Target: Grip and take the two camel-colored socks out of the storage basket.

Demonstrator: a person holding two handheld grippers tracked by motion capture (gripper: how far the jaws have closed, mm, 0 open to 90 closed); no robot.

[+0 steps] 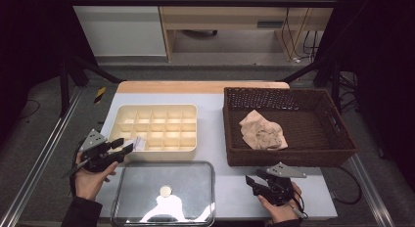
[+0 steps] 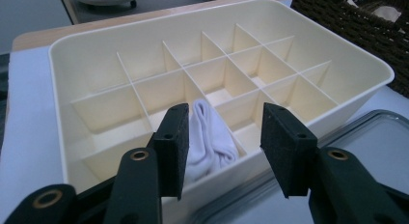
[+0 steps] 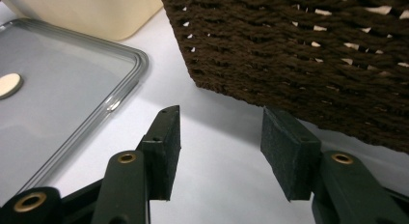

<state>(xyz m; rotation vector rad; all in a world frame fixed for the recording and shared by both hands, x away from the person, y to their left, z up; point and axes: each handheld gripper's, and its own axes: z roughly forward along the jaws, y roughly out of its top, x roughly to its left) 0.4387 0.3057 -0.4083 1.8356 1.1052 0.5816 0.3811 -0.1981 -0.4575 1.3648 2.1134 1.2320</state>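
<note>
**White cloth in the organizer's near row, both grippers open**

A small white cloth lies bunched in a compartment of the near row of the cream divided organizer; in the left gripper view it sits just beyond the jaws. The left gripper, held in the left hand, hovers at the organizer's near-left corner with its jaws spread wide and nothing between them. Whether a pad brushes the cloth is hard to tell from here.

Just in front of the organizer lies a clear lid with a pale round disc at its middle. To the right stands a dark woven basket holding a crumpled beige cloth.

The right gripper, in the right hand, rests low near the basket's front wall, jaws apart and empty over the white table.
</note>
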